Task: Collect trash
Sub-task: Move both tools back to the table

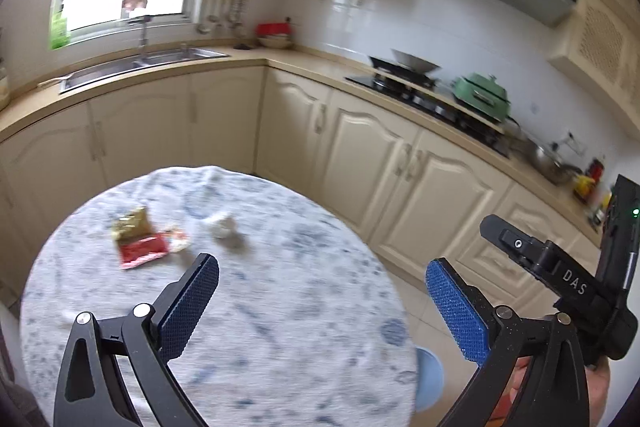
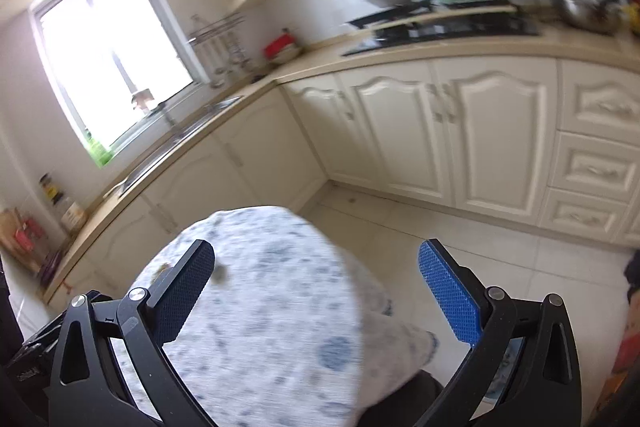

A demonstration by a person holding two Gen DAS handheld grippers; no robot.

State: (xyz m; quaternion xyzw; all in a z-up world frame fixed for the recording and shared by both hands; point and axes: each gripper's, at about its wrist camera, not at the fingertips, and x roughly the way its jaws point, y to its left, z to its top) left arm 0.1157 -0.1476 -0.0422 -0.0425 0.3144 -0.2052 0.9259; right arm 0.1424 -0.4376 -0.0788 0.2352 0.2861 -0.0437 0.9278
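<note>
I hold my left gripper [image 1: 322, 277] and right gripper [image 2: 316, 267] with jaws spread wide and empty above a round cloth-covered table [image 1: 280, 307], where a gold wrapper [image 1: 132, 223], red wrapper [image 1: 143, 250] and crumpled white paper [image 1: 222, 225] lie together.

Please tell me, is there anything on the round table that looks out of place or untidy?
Yes. Litter lies loose on the tablecloth: a gold wrapper, a red wrapper touching it, and a crumpled white tissue a little apart. Both grippers are open and empty, so nothing is collected yet.
</note>
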